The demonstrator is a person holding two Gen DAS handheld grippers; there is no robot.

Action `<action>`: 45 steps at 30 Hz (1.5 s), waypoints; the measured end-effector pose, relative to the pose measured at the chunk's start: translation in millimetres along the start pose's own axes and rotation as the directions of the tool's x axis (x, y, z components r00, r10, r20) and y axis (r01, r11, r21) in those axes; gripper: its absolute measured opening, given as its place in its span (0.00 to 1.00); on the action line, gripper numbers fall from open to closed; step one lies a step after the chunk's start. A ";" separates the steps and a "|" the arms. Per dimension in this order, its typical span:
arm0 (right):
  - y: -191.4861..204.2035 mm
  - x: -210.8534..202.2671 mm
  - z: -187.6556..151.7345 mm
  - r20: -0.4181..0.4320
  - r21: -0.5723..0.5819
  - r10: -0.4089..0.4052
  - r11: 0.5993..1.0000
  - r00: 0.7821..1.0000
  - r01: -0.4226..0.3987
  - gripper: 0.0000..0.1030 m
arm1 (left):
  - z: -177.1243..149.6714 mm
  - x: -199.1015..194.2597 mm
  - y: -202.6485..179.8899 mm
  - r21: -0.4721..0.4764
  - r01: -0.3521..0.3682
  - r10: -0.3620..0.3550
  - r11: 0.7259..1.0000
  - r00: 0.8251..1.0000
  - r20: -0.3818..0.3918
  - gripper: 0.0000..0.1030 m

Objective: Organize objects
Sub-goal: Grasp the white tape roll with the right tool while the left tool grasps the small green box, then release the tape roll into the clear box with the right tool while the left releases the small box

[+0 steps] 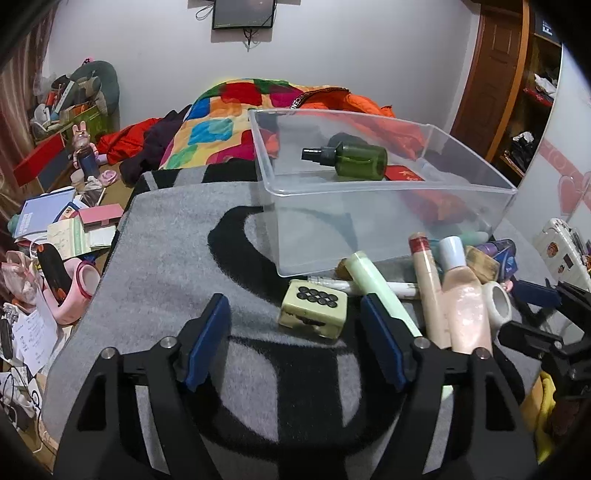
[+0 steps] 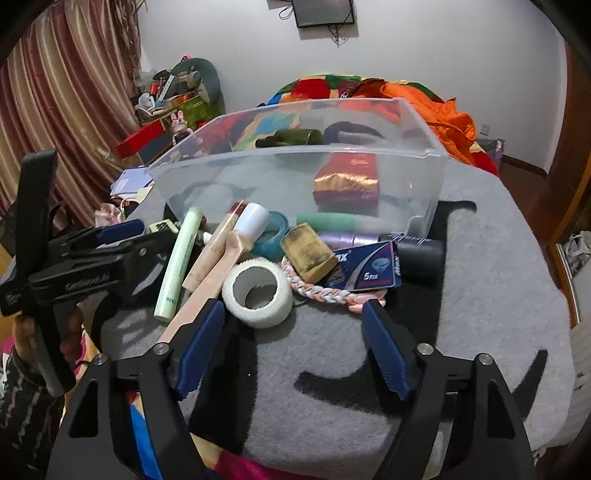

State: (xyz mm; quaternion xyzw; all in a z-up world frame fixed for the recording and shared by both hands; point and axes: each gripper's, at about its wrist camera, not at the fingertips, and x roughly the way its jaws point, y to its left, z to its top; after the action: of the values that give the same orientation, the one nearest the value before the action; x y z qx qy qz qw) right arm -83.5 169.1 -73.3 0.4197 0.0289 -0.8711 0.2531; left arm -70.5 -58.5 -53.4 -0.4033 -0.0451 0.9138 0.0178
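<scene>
Our left hand-held gripper (image 1: 295, 314) has its blue pads spread wide with nothing between them, hovering just over the grey and black blanket (image 1: 166, 240). Sitting right in front of the gap, closer to the right pad, is a pale green tile block (image 1: 314, 314) with black dots on top. It isn't touched by either pad.

Our right hand-held gripper (image 2: 293, 319) is just as wide apart and also holding nothing. A white tape roll (image 2: 258, 295) lies just ahead of its left pad, looks like touching or nearly so, can't really tell.

Past that is the pile we're sorting, all bunched against the near wall of the clear plastic bin (image 2: 295, 170): a light green tube (image 2: 177, 266), a peach bottle with a white cap (image 2: 236, 243), a worn tan block (image 2: 308, 256), a braided pink cord (image 2: 325, 291) under a blue box (image 2: 369, 273), and a dark cylinder (image 2: 421, 258) at the right end.

Inside the bin there's a dark green spray bottle (image 1: 354, 160) lying on its side toward the far wall, plus a red and gold packet (image 2: 347, 181) nearer the front.

Behind the bin is a heap of colourful bedding (image 1: 221, 122) and an orange jacket (image 2: 450, 122). A dark screen (image 1: 243, 13) hangs on the wall.
</scene>
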 end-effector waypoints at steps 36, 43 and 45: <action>11.4 -24.7 21.3 0.100 -0.050 -0.017 0.999 0.995 0.022 0.36 | 4.9 -55.6 -16.1 0.021 0.076 -0.078 0.997 0.987 0.141 0.38; -6.2 -37.7 44.9 0.163 -0.012 -0.053 0.998 0.985 0.056 0.36 | 21.3 -65.1 -24.5 0.018 0.087 -0.089 0.996 0.979 0.186 0.38; -11.2 -37.5 52.0 0.172 -0.003 -0.058 0.998 0.983 0.059 0.36 | 26.8 -65.0 -26.4 0.014 0.085 -0.086 0.996 0.977 0.197 0.38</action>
State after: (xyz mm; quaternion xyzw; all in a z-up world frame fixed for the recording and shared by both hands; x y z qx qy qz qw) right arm -106.5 180.8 -13.6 0.3410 0.0228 -0.9111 0.2306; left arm -46.6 -38.6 14.9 -0.3084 -0.0614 0.9477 0.0539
